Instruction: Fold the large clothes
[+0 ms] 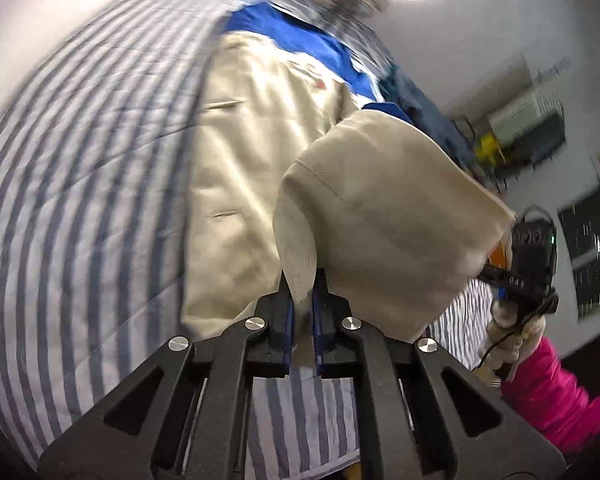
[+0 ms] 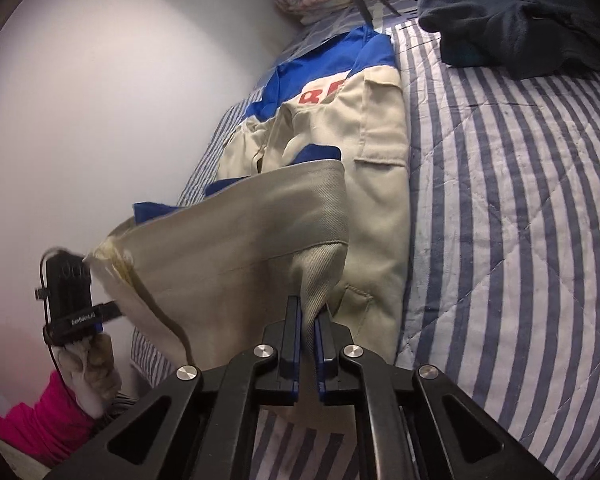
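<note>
The beige and blue work jacket [image 2: 380,152] lies lengthwise on the striped quilt [image 2: 520,200], its blue collar end at the far side and its hem end lifted at the near side. The right gripper [image 2: 308,320] is pinching one corner of that raised hem, its blue-padded jaws pressed onto a bunch of beige cloth. The left gripper [image 1: 304,292] is clamped on the other corner in the same way. Between the two, the hem hangs as a loose beige flap clear of the quilt.

The step in hand looks like carrying the hem over toward the collar to halve the jacket's length. To do it well, the two grippers should travel together at matching height, with the edge between them held taut so that it does not sag into a crooked crease. The hem should come down square on the blue shoulder band, with its sides lined up on the jacket's side seams, and only then should the jaws let go. A sleeve lies bunched across the chest and may lump under the fold. The left view is blurred, so the lie of the far cloth is clearer in the right view. A dark garment [image 2: 512,28] lies well apart at the far right of the bed.
</note>
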`<state>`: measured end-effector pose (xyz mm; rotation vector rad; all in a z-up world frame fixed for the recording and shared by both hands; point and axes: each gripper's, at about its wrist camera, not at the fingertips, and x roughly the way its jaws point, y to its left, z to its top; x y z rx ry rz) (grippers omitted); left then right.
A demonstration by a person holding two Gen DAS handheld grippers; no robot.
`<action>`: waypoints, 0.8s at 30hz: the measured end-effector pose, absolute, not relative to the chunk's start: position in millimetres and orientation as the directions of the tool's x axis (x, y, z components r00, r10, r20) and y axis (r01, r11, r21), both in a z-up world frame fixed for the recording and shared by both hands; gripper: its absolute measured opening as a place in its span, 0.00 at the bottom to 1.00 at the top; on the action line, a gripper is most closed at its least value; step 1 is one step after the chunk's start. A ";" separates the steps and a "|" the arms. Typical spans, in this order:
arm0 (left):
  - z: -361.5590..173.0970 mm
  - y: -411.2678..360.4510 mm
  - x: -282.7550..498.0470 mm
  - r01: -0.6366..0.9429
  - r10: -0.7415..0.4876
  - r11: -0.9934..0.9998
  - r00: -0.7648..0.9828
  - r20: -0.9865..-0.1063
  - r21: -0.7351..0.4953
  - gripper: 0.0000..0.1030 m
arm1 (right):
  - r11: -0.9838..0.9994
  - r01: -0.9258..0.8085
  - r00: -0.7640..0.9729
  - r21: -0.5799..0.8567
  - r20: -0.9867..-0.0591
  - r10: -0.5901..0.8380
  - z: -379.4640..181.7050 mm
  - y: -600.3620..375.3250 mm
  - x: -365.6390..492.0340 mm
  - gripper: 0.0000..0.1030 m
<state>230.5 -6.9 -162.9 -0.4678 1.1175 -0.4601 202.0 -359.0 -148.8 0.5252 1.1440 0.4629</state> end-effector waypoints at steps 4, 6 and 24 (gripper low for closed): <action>-202.9 7.3 245.4 -0.017 -0.525 0.828 0.327 -0.785 -0.561 0.06 | 0.824 -0.027 0.307 0.566 -0.780 0.545 -176.8 -357.2 216.5 0.02; -200.4 6.3 250.8 -0.005 -0.527 0.828 0.336 -0.781 -0.561 0.06 | 0.840 -0.026 0.301 0.542 -0.797 0.524 -178.3 -355.7 217.2 0.02; -196.7 8.1 297.4 0.034 -0.411 0.901 0.389 -0.824 -0.433 0.35 | 0.923 -0.086 0.340 0.376 -0.859 0.382 -160.8 -346.6 211.2 0.16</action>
